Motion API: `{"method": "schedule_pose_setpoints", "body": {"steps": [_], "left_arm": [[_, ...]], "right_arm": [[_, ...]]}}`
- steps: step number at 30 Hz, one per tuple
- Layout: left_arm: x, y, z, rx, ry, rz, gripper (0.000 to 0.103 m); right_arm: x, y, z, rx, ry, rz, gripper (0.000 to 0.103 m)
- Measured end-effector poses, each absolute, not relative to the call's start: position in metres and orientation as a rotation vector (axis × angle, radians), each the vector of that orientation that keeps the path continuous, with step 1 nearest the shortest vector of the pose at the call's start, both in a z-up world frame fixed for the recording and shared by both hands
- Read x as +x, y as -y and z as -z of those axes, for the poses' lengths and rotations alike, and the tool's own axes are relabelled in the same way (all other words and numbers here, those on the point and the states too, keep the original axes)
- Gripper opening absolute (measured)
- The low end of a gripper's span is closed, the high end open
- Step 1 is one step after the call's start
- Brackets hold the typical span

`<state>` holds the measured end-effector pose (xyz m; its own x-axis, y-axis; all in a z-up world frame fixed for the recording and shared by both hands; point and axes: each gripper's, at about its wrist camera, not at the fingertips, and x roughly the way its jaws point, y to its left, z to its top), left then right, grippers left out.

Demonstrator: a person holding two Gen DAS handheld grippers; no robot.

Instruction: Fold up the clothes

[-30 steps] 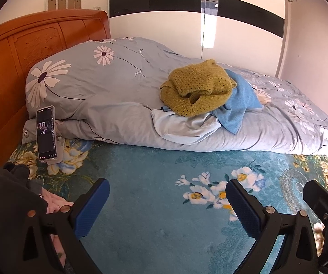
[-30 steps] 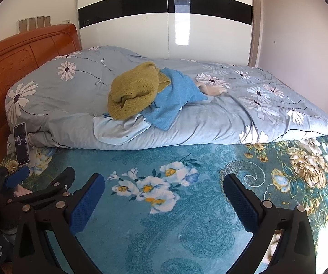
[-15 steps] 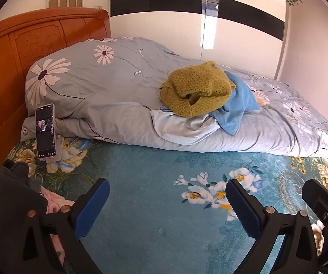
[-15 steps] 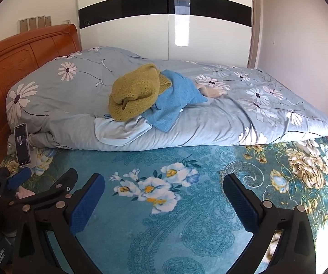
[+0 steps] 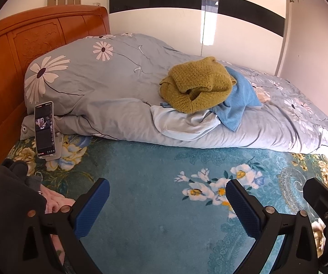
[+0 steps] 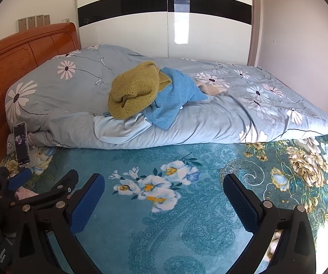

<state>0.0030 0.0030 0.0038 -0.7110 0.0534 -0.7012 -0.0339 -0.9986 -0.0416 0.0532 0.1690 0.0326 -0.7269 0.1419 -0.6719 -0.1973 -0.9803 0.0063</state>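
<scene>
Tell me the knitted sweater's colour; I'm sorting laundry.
Mustard yellow-green; the knitted sweater shows best in the left wrist view.

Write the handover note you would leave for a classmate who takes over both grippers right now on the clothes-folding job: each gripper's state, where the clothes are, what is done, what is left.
Left gripper: open, empty, over the teal floral bedspread.
Right gripper: open, empty, over the same bedspread, beside the left one.
Clothes: one heap on the rolled grey daisy duvet. Mustard knit sweater on top, blue garment under its right side, pale blue garment at the bottom, hanging over the duvet's front edge.
Done: nothing folded; all three are crumpled.
Left: take each piece off the heap, spread it on the bedspread, fold it.
Note: a phone stands propped at the left by the headboard.
</scene>
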Motion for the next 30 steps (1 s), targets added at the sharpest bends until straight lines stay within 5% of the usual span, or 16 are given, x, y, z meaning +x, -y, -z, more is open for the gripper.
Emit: {"method": "schedule_pose_setpoints", "body": {"steps": [30], "left_arm": [[-0.020, -0.013, 0.005, -1.108, 0.120, -2.806, 0.103]], "right_arm": [[0.049, -0.191, -0.014, -1.129, -0.200, -2.746, 0.103]]}}
